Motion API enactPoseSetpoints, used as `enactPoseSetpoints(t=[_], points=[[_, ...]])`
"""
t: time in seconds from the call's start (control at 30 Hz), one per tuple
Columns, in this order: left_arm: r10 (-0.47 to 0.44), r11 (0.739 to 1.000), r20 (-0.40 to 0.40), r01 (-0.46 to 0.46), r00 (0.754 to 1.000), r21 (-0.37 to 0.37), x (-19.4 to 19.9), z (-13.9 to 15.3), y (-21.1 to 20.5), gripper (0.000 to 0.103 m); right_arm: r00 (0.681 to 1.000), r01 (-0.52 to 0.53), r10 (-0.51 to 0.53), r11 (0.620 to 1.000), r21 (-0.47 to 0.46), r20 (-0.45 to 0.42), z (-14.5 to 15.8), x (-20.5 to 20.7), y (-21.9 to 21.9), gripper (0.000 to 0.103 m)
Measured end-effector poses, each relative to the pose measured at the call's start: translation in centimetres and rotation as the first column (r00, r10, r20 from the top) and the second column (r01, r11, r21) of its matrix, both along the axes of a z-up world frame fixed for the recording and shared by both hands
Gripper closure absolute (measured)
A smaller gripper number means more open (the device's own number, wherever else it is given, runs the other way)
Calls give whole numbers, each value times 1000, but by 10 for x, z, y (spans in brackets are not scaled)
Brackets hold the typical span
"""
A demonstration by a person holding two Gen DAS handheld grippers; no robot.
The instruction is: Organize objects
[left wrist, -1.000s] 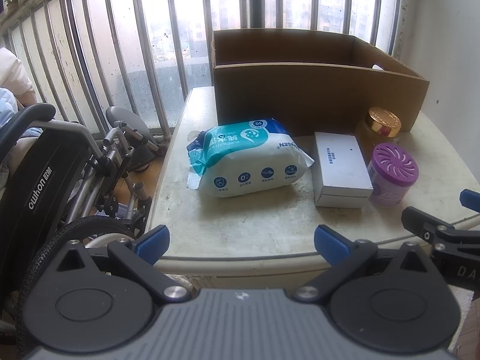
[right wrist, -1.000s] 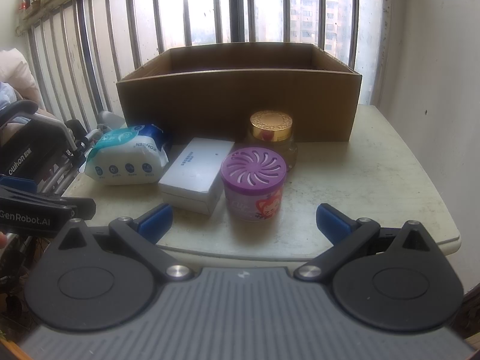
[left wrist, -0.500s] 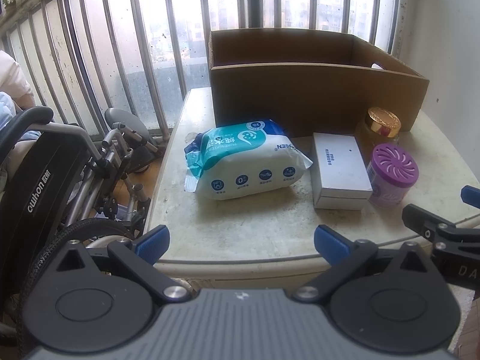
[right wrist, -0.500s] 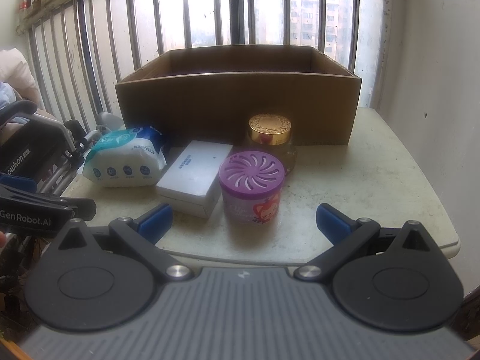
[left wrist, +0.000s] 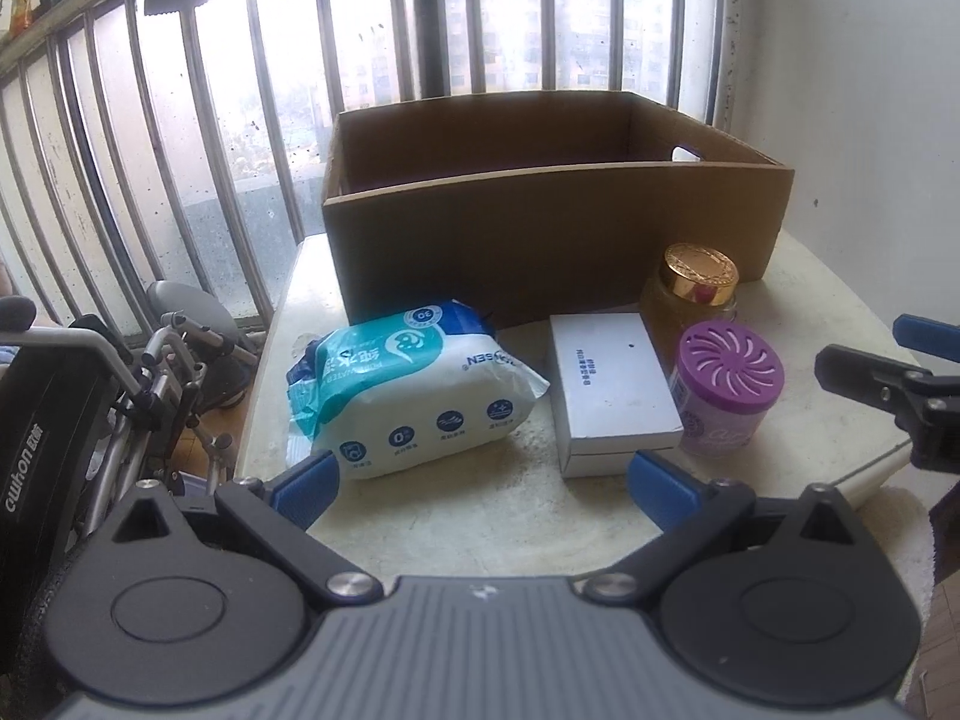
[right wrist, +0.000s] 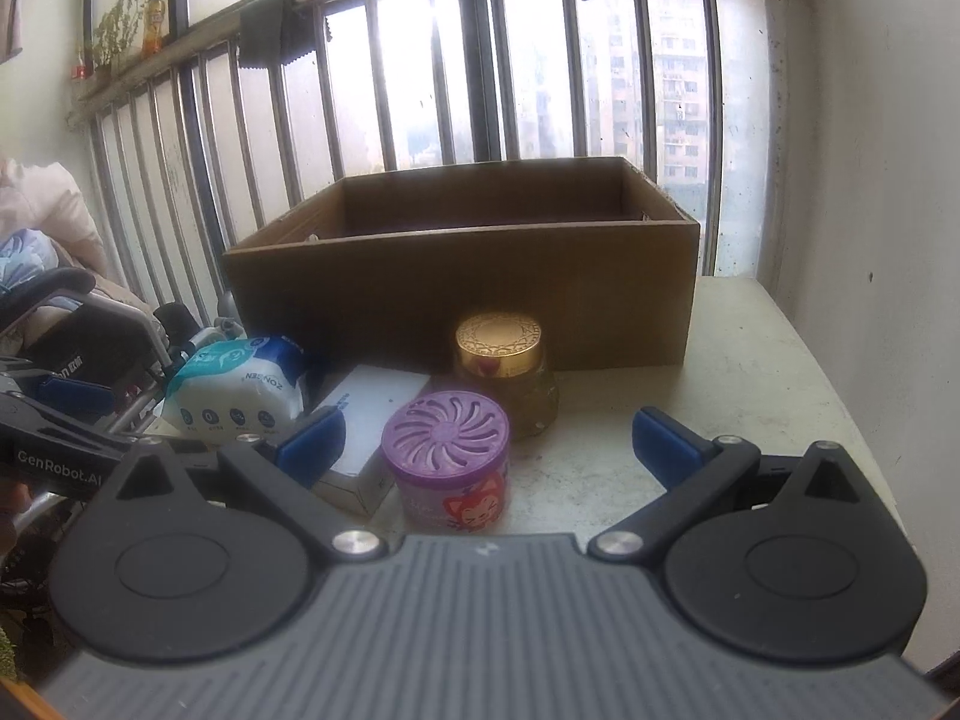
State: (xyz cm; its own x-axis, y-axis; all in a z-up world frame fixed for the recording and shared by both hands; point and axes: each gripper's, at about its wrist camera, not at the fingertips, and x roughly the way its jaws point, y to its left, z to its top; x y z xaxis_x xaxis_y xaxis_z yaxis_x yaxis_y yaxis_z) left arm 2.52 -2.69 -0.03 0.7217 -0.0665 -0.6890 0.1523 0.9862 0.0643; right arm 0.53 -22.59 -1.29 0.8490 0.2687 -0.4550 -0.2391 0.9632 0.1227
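An open cardboard box stands at the back of a pale table. In front of it lie a wet-wipes pack, a white carton, a gold-lidded jar and a purple-lidded air freshener. My left gripper is open just short of the wipes and the carton. My right gripper is open, with the air freshener between its fingers' line, untouched.
A wheelchair stands left of the table. Window bars run behind the box and a white wall closes the right side. Bare tabletop lies right of the jar.
Both grippers have moved forward toward the objects, which look larger now. The air freshener now sits between the right fingers' line. Nothing has been gripped.
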Motion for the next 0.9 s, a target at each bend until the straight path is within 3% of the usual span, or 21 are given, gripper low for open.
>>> enactPoseSetpoints(t=[0.33,0.7,0.9], points=[[-150,989,1,150,989,-12,17,-15,-32,0,997,-18,29,991,134,-77,-29,35,-29,1],[-156,987,-12,155,988,-26,22,-25,-32,0,992,-74,96,970,233,-86,-45,54,-23,1],[-154,986,1,153,988,-63,19,-28,-22,2,988,-116,135,968,222,-73,-43,48,-6,1]])
